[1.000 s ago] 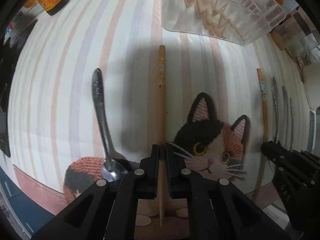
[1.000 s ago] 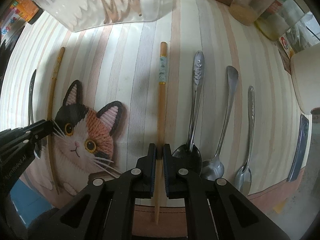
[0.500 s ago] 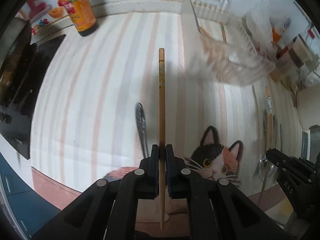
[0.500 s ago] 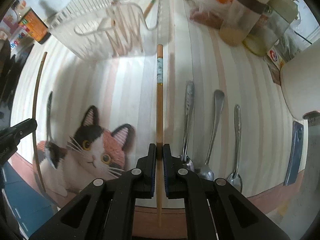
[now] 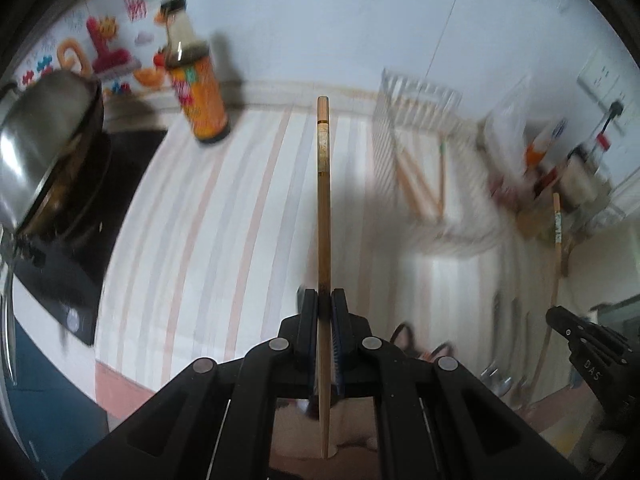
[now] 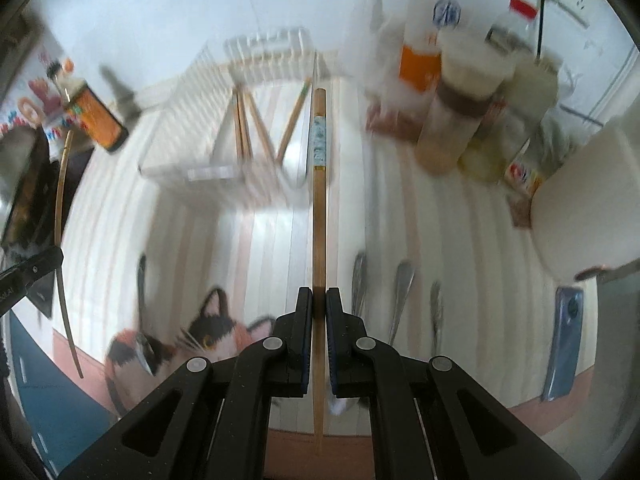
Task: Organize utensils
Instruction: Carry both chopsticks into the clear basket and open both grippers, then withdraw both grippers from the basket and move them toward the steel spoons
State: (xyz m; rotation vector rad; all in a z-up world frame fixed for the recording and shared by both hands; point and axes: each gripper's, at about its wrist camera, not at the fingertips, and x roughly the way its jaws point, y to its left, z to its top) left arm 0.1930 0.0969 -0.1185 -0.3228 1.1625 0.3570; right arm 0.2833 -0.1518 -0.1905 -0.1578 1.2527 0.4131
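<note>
My left gripper [image 5: 324,300] is shut on a wooden chopstick [image 5: 323,208] and holds it in the air above the striped mat. My right gripper [image 6: 316,300] is shut on a second wooden chopstick [image 6: 319,208], also lifted, pointing toward the clear plastic utensil rack [image 6: 256,92]. The rack holds several chopsticks [image 6: 256,124] and also shows in the left wrist view [image 5: 420,152]. Three spoons [image 6: 400,296] lie on the mat right of my right gripper. One spoon [image 6: 141,276] lies left of the cat picture.
An orange sauce bottle [image 5: 198,96] stands at the back left next to a pot [image 5: 44,136] on a black stove. Jars and bottles [image 6: 464,112] crowd the back right. A phone [image 6: 564,340] lies at the right edge. A cat picture [image 6: 212,332] marks the mat's front.
Both grippers have risen from the mat with their chopsticks and tilted up, so the rack, wall and bottles have come into view.
</note>
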